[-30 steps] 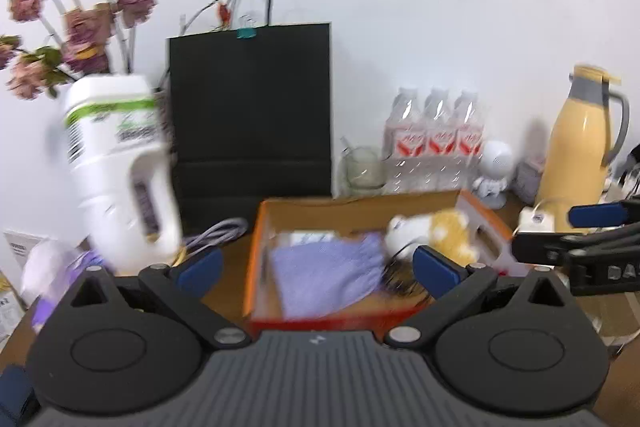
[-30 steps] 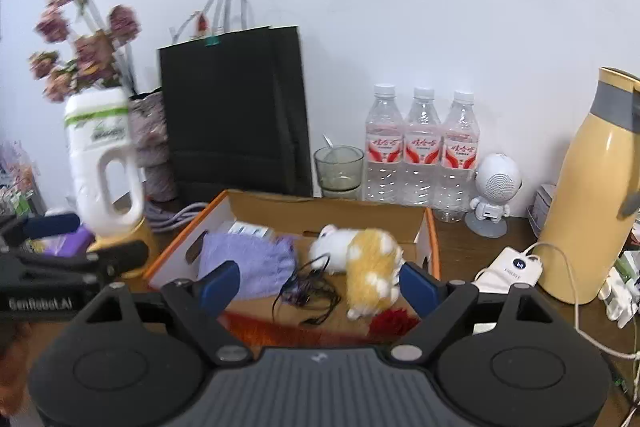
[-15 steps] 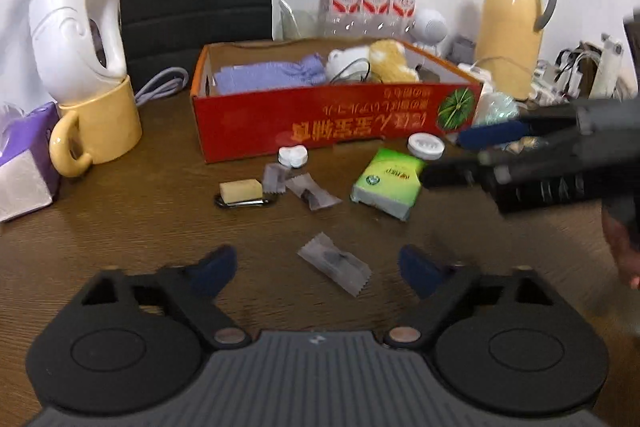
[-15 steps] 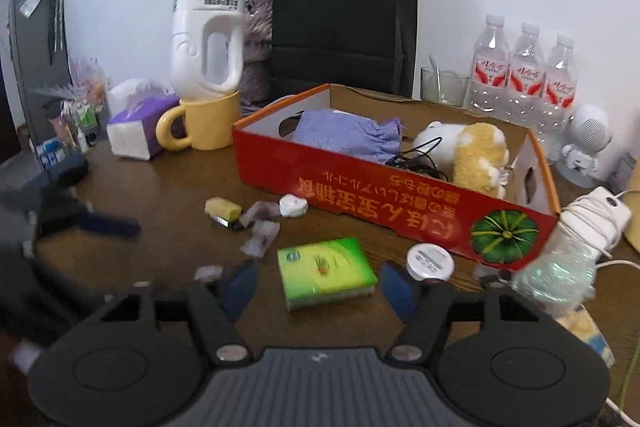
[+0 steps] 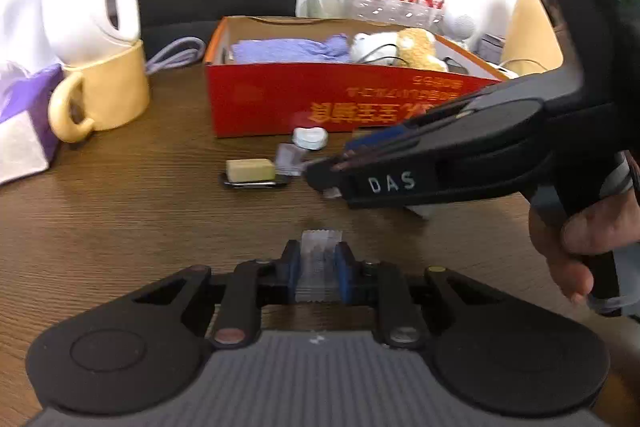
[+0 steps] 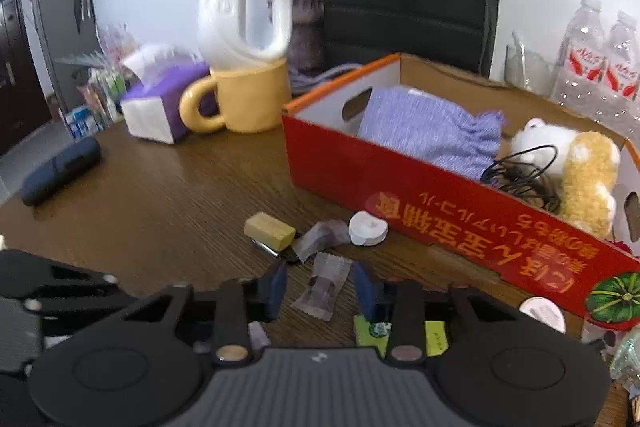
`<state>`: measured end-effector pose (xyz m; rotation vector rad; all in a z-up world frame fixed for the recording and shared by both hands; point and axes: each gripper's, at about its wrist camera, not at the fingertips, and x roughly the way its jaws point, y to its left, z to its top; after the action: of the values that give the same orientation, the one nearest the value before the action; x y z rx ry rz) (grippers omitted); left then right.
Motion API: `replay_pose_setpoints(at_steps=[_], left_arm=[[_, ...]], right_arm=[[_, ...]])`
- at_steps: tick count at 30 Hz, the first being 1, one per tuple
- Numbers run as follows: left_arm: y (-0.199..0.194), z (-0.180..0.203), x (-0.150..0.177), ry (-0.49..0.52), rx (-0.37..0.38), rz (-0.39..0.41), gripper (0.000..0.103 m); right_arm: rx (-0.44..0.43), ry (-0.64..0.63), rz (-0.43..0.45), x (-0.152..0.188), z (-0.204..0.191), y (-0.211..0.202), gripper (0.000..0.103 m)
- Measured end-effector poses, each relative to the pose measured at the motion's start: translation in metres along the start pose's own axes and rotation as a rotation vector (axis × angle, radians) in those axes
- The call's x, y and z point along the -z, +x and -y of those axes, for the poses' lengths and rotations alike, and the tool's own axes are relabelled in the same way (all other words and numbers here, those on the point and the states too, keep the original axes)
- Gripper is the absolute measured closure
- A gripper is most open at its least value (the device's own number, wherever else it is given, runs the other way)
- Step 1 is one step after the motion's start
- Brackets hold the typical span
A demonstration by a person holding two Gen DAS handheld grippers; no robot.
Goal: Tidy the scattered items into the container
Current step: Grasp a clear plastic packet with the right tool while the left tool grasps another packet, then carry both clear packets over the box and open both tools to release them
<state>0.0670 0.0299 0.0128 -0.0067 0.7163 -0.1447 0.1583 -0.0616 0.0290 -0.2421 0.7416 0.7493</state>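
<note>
My left gripper (image 5: 319, 263) sits low on the table, its jaws closing, and the blue pads press on a clear candy wrapper (image 5: 321, 245). My right gripper (image 6: 320, 287) is also closing. A second candy wrapper (image 6: 326, 283) lies between its pads, with a gap still showing on the left side. In the left wrist view, the right gripper (image 5: 320, 173) reaches in from the right, held by a hand (image 5: 580, 247). The red cardboard box (image 6: 400, 199) holds a purple cloth (image 6: 432, 131), a plush toy (image 6: 580, 163) and a black cable.
A yellow block on a black clip (image 6: 269, 230), a third wrapper (image 6: 325, 235), a white heart-shaped cap (image 6: 367, 228), a green packet (image 6: 434, 337) and a white lid (image 6: 542, 313) lie before the box. To the left stand a yellow mug (image 6: 248, 95) holding a white jug, a tissue box (image 6: 160, 107) and a dark case (image 6: 60, 171).
Both grippers came down from above the box to the tabletop and narrowed their jaws. The left closed onto a wrapper. The right swung left across the table to another wrapper.
</note>
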Motion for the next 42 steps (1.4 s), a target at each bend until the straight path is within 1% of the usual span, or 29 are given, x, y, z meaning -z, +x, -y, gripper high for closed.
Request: replay_pose_setpoints(at_steps=[2,4,5,7,8,9,12,14,17,21,25,29,32,35,38,42], left_arm=[[0.000,-0.004,0.001,-0.008,-0.029,0.010,0.085],[-0.001,-0.007,0.000,-0.021,-0.029,0.011,0.085],[-0.001,-0.008,0.000,-0.022,-0.032,0.015,0.085],[-0.002,-0.009,0.000,-0.013,-0.065,0.035,0.086],[-0.002,-0.009,-0.001,-0.010,-0.085,0.046,0.086],[-0.003,-0.011,-0.001,-0.016,-0.098,0.059,0.086],[-0.009,-0.019,-0.004,-0.065,-0.091,0.106,0.086],[-0.011,-0.020,-0.005,-0.074,-0.109,0.123,0.086],[-0.011,-0.019,-0.004,-0.075,-0.157,0.137,0.086],[-0.027,-0.015,0.001,-0.098,-0.133,0.141,0.086],[-0.047,0.003,0.014,-0.093,-0.141,0.175,0.086],[-0.063,0.024,0.020,-0.066,-0.142,0.208,0.086],[-0.082,0.044,0.024,-0.032,-0.130,0.262,0.086],[-0.098,0.064,0.028,0.016,-0.131,0.311,0.086],[-0.114,0.078,0.034,0.030,-0.115,0.345,0.086],[-0.127,0.089,0.037,0.042,-0.090,0.363,0.086]], right_arm=[[0.023,-0.017,-0.033,0.000,-0.004,0.008,0.076],[0.047,-0.038,-0.058,0.002,-0.007,0.013,0.076],[0.053,-0.043,-0.054,0.002,-0.008,0.013,0.076],[0.060,-0.034,-0.063,0.002,-0.007,0.013,0.078],[0.060,-0.023,-0.068,0.002,-0.006,0.013,0.085],[0.057,-0.017,-0.068,0.002,-0.007,0.013,0.085],[0.067,-0.020,-0.056,0.006,-0.010,0.010,0.087],[0.068,0.001,-0.040,0.008,-0.011,0.007,0.087],[0.068,0.027,0.048,0.012,-0.014,-0.015,0.088],[0.142,0.058,0.182,0.027,-0.016,-0.060,0.088],[0.208,0.106,0.266,0.056,-0.013,-0.104,0.087],[0.230,0.155,0.344,0.092,-0.016,-0.137,0.087],[0.256,0.173,0.389,0.115,-0.023,-0.154,0.087],[0.263,0.211,0.411,0.133,-0.027,-0.165,0.087],[0.287,0.206,0.430,0.143,-0.036,-0.175,0.087],[0.296,0.208,0.480,0.149,-0.042,-0.193,0.087]])
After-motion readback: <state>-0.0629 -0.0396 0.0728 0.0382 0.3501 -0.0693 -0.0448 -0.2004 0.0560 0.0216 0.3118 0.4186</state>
